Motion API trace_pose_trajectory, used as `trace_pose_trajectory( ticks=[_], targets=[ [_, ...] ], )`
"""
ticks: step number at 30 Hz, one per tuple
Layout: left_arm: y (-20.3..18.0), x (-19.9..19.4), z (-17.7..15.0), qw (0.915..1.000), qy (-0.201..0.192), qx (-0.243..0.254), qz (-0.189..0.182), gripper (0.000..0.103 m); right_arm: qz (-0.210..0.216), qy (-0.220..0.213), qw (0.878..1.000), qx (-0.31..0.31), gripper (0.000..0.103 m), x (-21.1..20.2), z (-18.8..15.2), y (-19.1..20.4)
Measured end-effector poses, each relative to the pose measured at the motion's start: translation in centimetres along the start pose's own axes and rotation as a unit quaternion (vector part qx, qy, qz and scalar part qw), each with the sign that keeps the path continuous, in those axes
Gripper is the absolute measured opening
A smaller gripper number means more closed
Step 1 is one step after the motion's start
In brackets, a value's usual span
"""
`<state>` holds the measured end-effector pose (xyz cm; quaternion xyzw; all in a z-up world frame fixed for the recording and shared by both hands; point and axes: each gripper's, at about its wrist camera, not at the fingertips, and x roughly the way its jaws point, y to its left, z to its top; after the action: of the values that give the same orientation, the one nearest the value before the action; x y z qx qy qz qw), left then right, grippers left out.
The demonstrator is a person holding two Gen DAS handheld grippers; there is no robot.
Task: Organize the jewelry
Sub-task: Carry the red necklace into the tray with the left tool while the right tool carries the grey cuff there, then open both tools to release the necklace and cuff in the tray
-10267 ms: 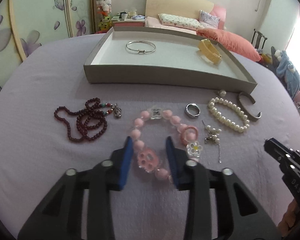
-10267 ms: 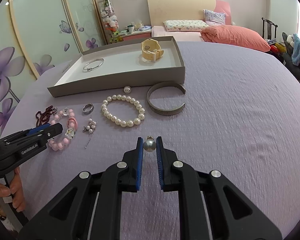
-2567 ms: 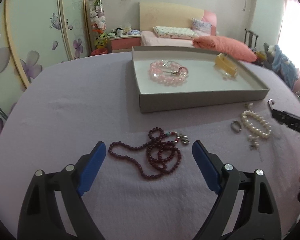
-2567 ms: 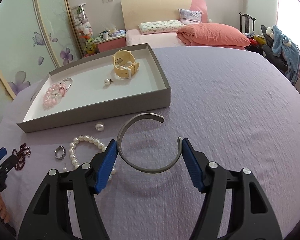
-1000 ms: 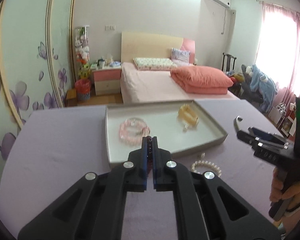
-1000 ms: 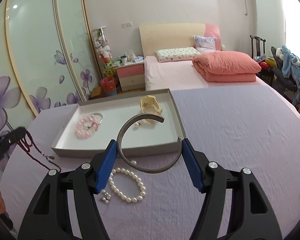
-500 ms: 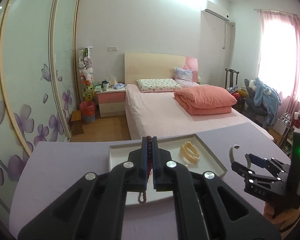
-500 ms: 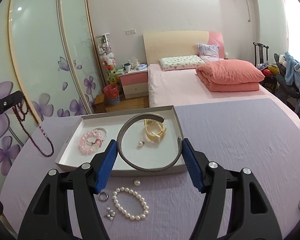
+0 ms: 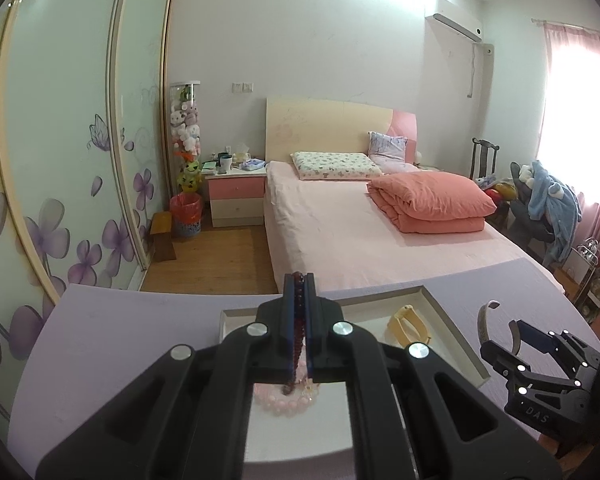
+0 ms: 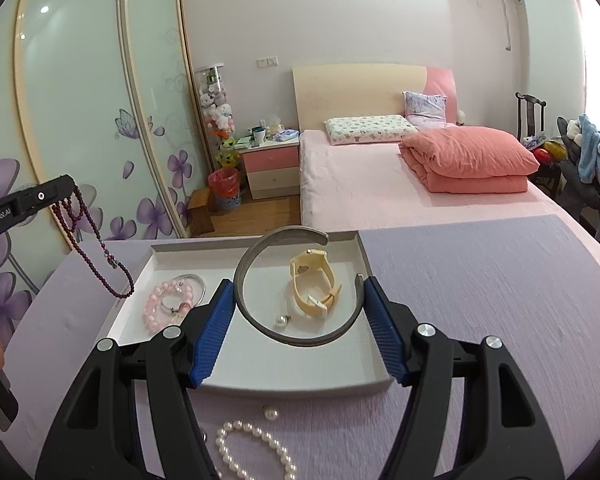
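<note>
My left gripper (image 9: 299, 285) is shut on a dark red bead necklace (image 10: 100, 248), which hangs from it above the left end of the grey tray (image 10: 260, 390). My right gripper (image 10: 298, 300) is shut on a grey open cuff bangle (image 10: 260, 320) and holds it above the tray's middle. In the tray lie a pink bead bracelet (image 10: 166, 306), a thin silver bangle (image 10: 198, 280), a cream watch (image 10: 314, 282) and a pearl earring (image 10: 281, 322).
On the purple cloth in front of the tray lie a white pearl bracelet (image 10: 256, 454) and a loose pearl (image 10: 271, 414). A pink bed (image 10: 380, 184) stands beyond the table. A wardrobe with flower doors (image 10: 80, 120) is at the left.
Both grippers have moved further over the tray. The red necklace now hangs over the tray's left end and the cuff is over its middle.
</note>
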<state>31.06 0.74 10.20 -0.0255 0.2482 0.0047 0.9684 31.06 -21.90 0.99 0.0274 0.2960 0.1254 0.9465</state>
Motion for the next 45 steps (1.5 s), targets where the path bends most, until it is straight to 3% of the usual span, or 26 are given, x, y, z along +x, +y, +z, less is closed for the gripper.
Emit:
trace_pose_trajectory(
  ticks=[15, 23, 26, 28, 34, 39, 45],
  targets=[
    [1.3, 7.1, -2.6, 0.9986, 0.051, -0.015, -0.008, 0.005, -0.011, 0.015, 1.0, -0.012, 0.065, 3.0, -0.1, 0.8],
    [1.4, 9.1, -4.1, 0.9973, 0.069, -0.024, -0.01, 0.006, -0.013, 0.021, 1.0, -0.014, 0.065, 3.4, -0.2, 1.3],
    [1.8, 8.9, -4.2, 0.9976, 0.065, -0.025, -0.002, 0.015, -0.014, 0.022, 1.0, -0.013, 0.065, 3.4, -0.2, 1.3],
    [2.2, 8.3, -4.2, 0.9978, 0.059, -0.028, 0.004, 0.03, -0.015, 0.018, 1.0, -0.012, 0.065, 3.4, -0.1, 1.2],
    [4.3, 5.7, -4.8, 0.9982, 0.037, -0.041, 0.023, 0.049, -0.016, 0.019, 0.999, -0.023, 0.065, 3.9, 0.1, 1.4],
    [5.6, 3.6, -6.2, 0.9979, 0.029, -0.046, 0.035, 0.06, 0.0, 0.035, 0.998, -0.048, 0.065, 5.7, -0.3, 2.9],
    [6.5, 2.8, -8.1, 0.9974, 0.042, -0.046, 0.036, 0.063, 0.007, 0.074, 0.993, -0.095, 0.065, 8.8, -1.5, 4.9]
  ],
)
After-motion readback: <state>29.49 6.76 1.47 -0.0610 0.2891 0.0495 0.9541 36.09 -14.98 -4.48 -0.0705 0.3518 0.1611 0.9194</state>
